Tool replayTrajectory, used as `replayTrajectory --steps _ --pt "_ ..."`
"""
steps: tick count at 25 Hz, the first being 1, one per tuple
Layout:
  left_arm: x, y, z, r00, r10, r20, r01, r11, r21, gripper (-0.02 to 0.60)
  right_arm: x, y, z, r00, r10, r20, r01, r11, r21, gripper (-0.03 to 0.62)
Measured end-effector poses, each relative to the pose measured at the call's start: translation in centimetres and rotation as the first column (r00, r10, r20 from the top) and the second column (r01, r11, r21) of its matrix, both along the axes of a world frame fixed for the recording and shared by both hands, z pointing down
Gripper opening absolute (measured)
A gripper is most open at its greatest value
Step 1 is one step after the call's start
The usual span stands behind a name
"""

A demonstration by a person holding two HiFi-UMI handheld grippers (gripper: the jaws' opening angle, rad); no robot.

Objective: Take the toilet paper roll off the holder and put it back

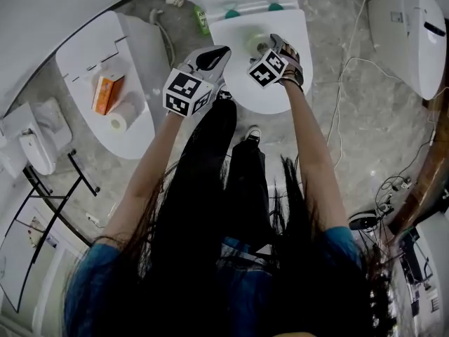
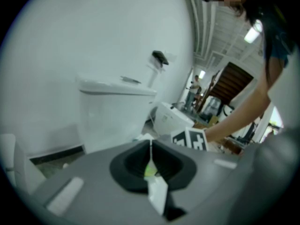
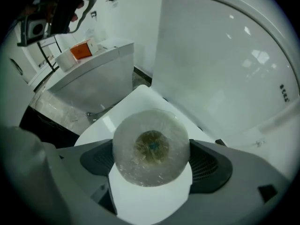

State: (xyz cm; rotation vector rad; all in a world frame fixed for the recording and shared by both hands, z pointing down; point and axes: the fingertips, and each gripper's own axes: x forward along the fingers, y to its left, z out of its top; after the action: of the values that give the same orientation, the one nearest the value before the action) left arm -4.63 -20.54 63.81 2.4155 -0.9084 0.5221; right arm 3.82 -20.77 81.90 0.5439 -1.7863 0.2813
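The toilet paper roll (image 3: pixel 151 146), wrapped in clear film, shows its end face with the brown core between the jaws of my right gripper (image 3: pixel 153 165). The jaws stand wide on either side of the roll, and I see no squeeze on it. In the head view the roll (image 1: pixel 253 41) sits over the closed white toilet lid (image 1: pixel 263 93), with the right gripper (image 1: pixel 272 46) at it. My left gripper (image 1: pixel 219 53) hovers just left of the roll. Its jaws (image 2: pixel 151 165) are pressed together with nothing in them. No holder is recognisable.
A second toilet (image 1: pixel 84 55) at the left carries an orange box (image 1: pixel 106 93) and another paper roll (image 1: pixel 119 121). A third toilet (image 1: pixel 414 34) stands at the right. Cables (image 1: pixel 351 69) trail over the marble floor. A black metal frame (image 1: pixel 77 177) stands at the lower left.
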Motion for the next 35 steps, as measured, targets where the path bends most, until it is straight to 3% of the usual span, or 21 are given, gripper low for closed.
replayTrajectory --steps 6,9,13,19,28,35 --pt "-0.3 0.6 0.1 1.000 -0.001 -0.011 0.000 1.000 -0.027 0.002 -0.1 -0.2 0.8 0.998 -0.022 -0.051 0.021 0.999 -0.025 0.445" --pt "-0.6 1.0 0.1 1.000 0.002 0.001 -0.002 0.999 -0.032 0.003 0.4 -0.5 0.1 0.996 0.062 -0.057 -0.064 0.998 -0.023 0.445" --pt "-0.9 1.1 -0.4 1.000 0.007 0.012 -0.007 1.000 -0.023 0.003 0.5 -1.2 -3.9 0.971 0.233 0.057 -0.234 0.972 0.015 0.445" --pt "-1.0 1.6 -2.2 1.000 -0.013 0.006 0.014 1.000 -0.014 0.003 0.8 0.8 -12.0 0.939 0.289 0.187 -0.306 0.950 0.067 0.445" --pt "0.1 3.6 -7.4 0.999 0.032 -0.025 -0.032 0.999 0.022 0.006 2.2 7.7 -23.2 0.853 0.382 0.355 -0.414 0.910 0.016 0.445" --pt "1.4 4.5 -10.9 0.998 0.046 -0.038 -0.043 0.998 0.056 0.006 4.4 10.3 -28.5 0.753 0.505 0.422 -0.565 0.825 0.023 0.445"
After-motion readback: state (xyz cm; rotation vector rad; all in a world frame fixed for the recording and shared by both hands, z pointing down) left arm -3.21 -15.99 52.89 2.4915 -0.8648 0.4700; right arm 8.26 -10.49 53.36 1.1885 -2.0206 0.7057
